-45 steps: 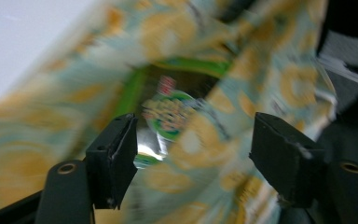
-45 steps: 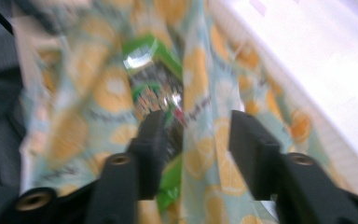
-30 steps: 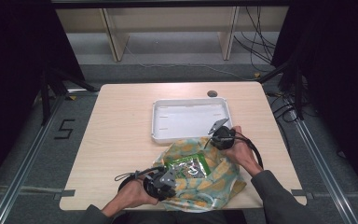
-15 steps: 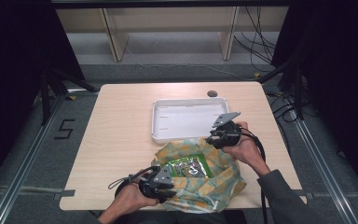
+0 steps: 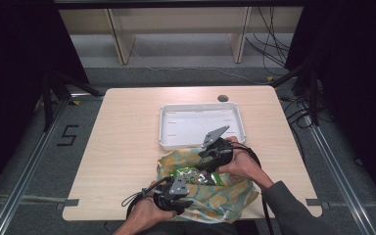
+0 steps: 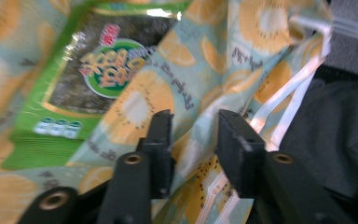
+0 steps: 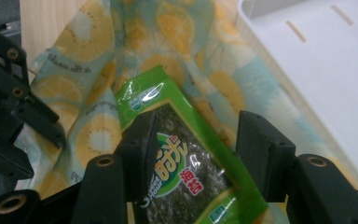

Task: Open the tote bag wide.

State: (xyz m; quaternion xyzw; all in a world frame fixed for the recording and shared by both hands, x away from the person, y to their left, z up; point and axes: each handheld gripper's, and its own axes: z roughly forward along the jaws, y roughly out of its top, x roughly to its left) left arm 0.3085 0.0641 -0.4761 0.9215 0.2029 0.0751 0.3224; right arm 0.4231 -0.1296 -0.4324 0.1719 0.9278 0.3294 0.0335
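Snack packet [image 7: 186, 154] lies inside the fruit-print bag [image 5: 225, 196] just before the tray [image 5: 200, 122], between the right gripper's [image 7: 193, 158] spread fingers; left gripper [image 6: 193, 154] fingers pinch the bag's edge.

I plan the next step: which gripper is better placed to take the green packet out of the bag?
Right. The right gripper has its open jaws around the green packet, while the left gripper holds the bag edge.

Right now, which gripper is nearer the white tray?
Right. The right gripper hovers beside the white tray's near rim, over the green packet; the left gripper grips the bag farther back.
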